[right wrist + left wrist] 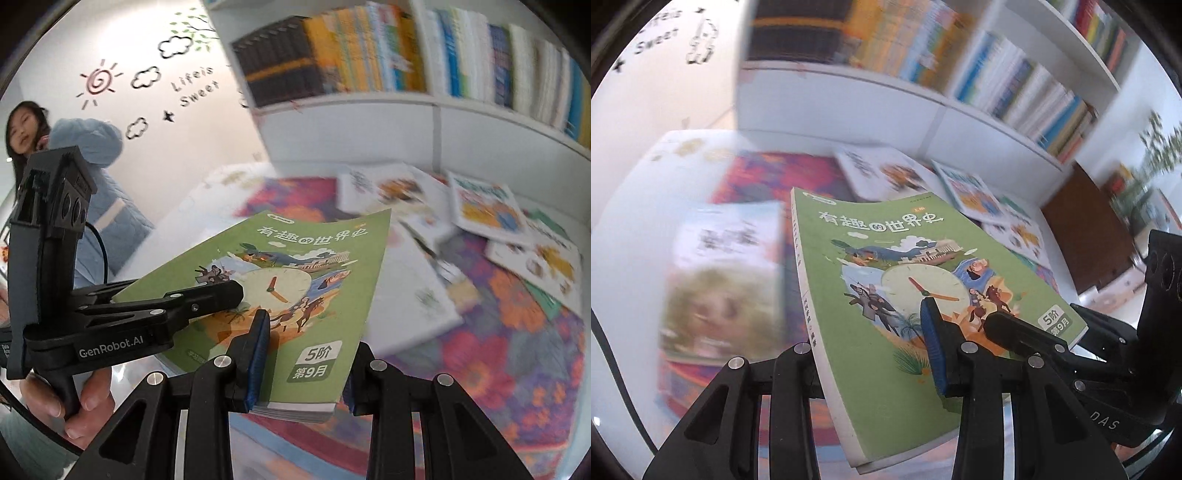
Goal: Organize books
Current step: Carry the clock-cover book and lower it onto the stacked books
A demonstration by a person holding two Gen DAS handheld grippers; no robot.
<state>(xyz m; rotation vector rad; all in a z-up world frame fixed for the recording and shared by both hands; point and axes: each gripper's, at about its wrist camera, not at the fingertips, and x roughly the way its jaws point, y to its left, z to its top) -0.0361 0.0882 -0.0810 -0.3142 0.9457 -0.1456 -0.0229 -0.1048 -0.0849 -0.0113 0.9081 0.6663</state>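
A green paperback with a clock picture on its cover is lifted above the table, held by both grippers. In the left wrist view my left gripper is shut on its lower part. The blue pad presses on the cover and the other finger is under the book. My right gripper clamps the book's lower right corner. In the right wrist view the same book sits between the right gripper's fingers, while the left gripper bites its left edge.
Several picture books lie loose on a flowered cloth on the white table. Behind stands a white bookshelf packed with upright books. A person in a light blue jacket is at the left. A hand grips the left gripper's handle.
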